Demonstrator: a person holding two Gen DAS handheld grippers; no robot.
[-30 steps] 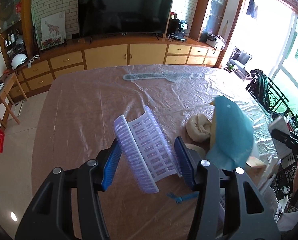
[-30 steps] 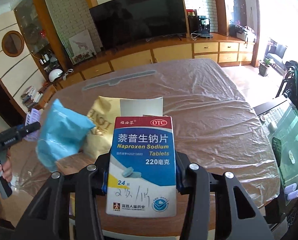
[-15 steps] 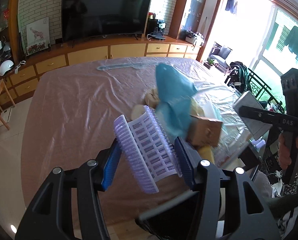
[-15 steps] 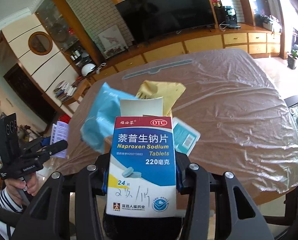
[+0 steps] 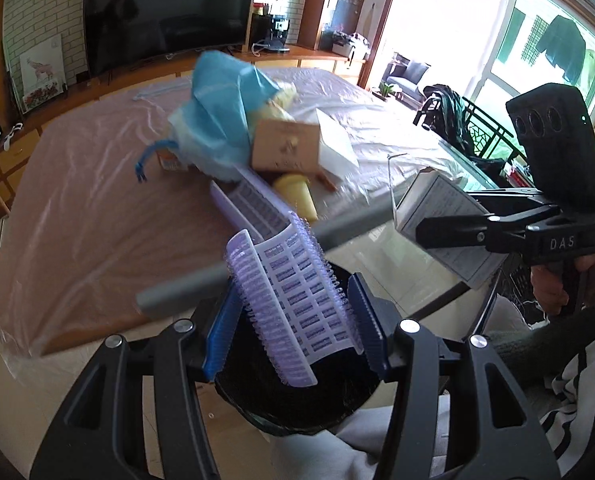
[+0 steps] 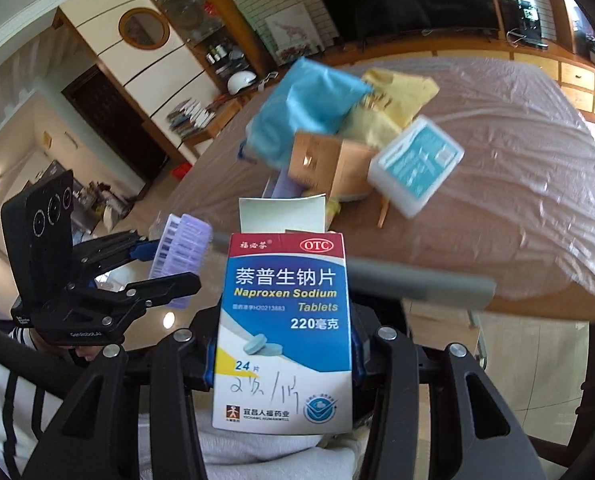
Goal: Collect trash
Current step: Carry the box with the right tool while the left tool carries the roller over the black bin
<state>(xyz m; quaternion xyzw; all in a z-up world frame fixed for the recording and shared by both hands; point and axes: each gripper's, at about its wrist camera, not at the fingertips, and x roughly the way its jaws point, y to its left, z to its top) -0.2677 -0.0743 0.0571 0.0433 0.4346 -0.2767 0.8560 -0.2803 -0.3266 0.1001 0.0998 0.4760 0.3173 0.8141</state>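
Note:
My left gripper (image 5: 293, 320) is shut on a lilac ribbed plastic tray (image 5: 297, 304), tilted, just above the mouth of a black bin (image 5: 281, 400). In the right wrist view, my right gripper (image 6: 285, 344) is shut on a blue-and-white medicine box (image 6: 285, 320) with its top flap open. Each view shows the other tool: the right gripper (image 5: 429, 228) with its box (image 5: 445, 220), and the left gripper (image 6: 173, 266) with the tray (image 6: 183, 248). On the table lies a trash pile: a blue bag (image 5: 221, 108), a brown carton (image 5: 285, 148), a yellow bag (image 6: 393, 100) and a white-teal pack (image 6: 417, 164).
The table (image 5: 77, 208) is covered in clear plastic sheet. A grey bar (image 5: 185, 288) crosses in front of its near edge. A second lilac tray (image 5: 253, 200) lies by the pile. A TV (image 5: 169, 16) and cabinets stand behind. A person's striped sleeve (image 5: 577, 380) is at right.
Both grippers have drawn back from over the table to its near edge, each keeping its item. The black bin now sits under the left gripper, and the pile looks farther off.

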